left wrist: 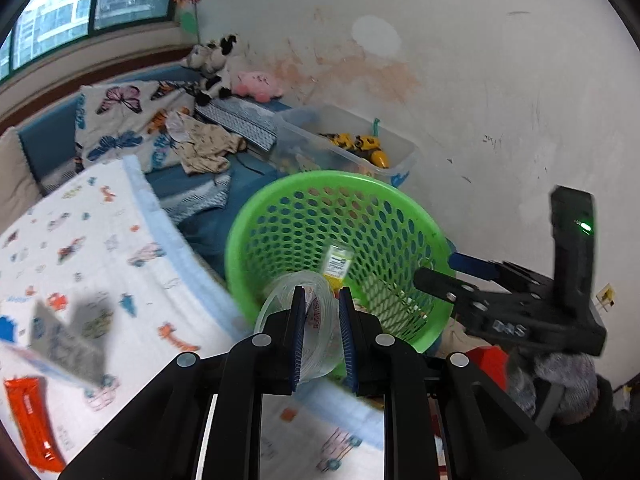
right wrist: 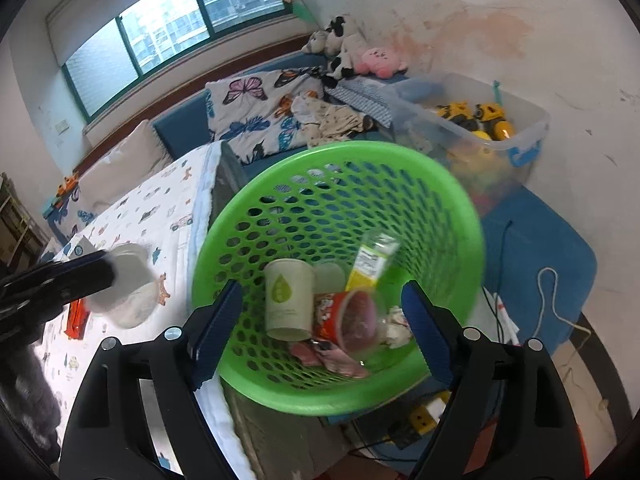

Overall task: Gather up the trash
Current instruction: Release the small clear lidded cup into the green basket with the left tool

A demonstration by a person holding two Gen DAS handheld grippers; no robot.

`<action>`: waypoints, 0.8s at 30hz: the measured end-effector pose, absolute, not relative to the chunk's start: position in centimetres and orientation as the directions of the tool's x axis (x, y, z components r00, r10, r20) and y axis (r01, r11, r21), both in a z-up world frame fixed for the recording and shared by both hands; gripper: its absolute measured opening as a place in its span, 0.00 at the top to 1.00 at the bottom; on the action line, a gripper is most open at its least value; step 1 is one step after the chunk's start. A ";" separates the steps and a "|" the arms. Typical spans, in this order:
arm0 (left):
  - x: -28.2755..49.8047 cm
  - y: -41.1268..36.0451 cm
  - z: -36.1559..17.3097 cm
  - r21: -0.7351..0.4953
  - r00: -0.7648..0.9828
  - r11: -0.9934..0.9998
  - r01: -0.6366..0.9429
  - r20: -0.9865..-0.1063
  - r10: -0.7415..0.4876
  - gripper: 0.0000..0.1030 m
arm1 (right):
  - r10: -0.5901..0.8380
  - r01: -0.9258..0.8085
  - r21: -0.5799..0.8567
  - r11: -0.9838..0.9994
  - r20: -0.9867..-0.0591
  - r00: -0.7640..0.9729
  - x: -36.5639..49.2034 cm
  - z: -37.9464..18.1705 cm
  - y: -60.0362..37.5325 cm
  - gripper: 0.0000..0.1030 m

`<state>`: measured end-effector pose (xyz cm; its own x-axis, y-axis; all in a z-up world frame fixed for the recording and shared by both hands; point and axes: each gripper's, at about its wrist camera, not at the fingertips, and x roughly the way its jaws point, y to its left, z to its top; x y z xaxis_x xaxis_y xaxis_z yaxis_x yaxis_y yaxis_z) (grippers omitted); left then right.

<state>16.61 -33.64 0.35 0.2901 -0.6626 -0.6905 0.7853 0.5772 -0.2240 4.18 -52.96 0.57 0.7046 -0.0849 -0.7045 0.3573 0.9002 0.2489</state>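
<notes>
a: left wrist view?
b: my left gripper [left wrist: 322, 300] pinches a clear plastic cup [left wrist: 298, 312] at the green basket's [left wrist: 240, 236] near rim.
a: right wrist view?
b: my right gripper [right wrist: 322, 320] gapes wide, empty, over the basket; bed edge [right wrist: 204, 208] left.

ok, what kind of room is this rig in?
Most likely a child's bedroom or playroom in a flat: a padded window seat with plush toys, a clear bin of toy trucks, and a cartoon-print quilt beside the green basket.
</notes>
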 end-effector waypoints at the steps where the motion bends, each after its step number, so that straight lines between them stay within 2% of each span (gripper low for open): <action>1: 16.6 -34.2 0.1 -0.232 0.279 0.574 0.785 -0.695 -0.663 0.84 | -0.087 0.362 0.251 0.898 -0.704 0.705 3.9 0.5 -53.1 0.21; 10: 17.2 -38.1 -2.3 -0.265 0.220 0.567 0.780 -0.732 -0.645 0.83 | -0.096 0.392 0.273 0.878 -0.703 0.705 1.8 0.0 -54.4 0.20; 12: 17.4 -38.4 -2.7 -0.279 0.210 0.568 0.775 -0.734 -0.646 0.79 | -0.095 0.395 0.277 0.876 -0.703 0.705 1.7 -0.1 -54.5 0.20; 14: 17.7 -38.1 -2.9 -0.284 0.219 0.584 0.760 -0.735 -0.642 0.61 | -0.093 0.394 0.280 0.875 -0.703 0.705 1.5 -0.1 -54.4 0.20; 15: 17.7 -37.9 -3.0 -0.286 0.224 0.591 0.755 -0.734 -0.641 0.58 | -0.091 0.392 0.282 0.876 -0.702 0.707 1.5 -0.1 -54.2 0.20; 19: 17.8 -36.3 -3.0 -0.285 0.240 0.606 0.742 -0.732 -0.638 0.58 | -0.081 0.383 0.288 0.878 -0.699 0.711 1.4 -0.1 -53.7 0.20; 24: 17.7 -32.8 -2.5 -0.285 0.281 0.646 0.708 -0.725 -0.629 0.52 | -0.064 0.364 0.294 0.884 -0.694 0.717 1.6 0.1 -52.6 0.20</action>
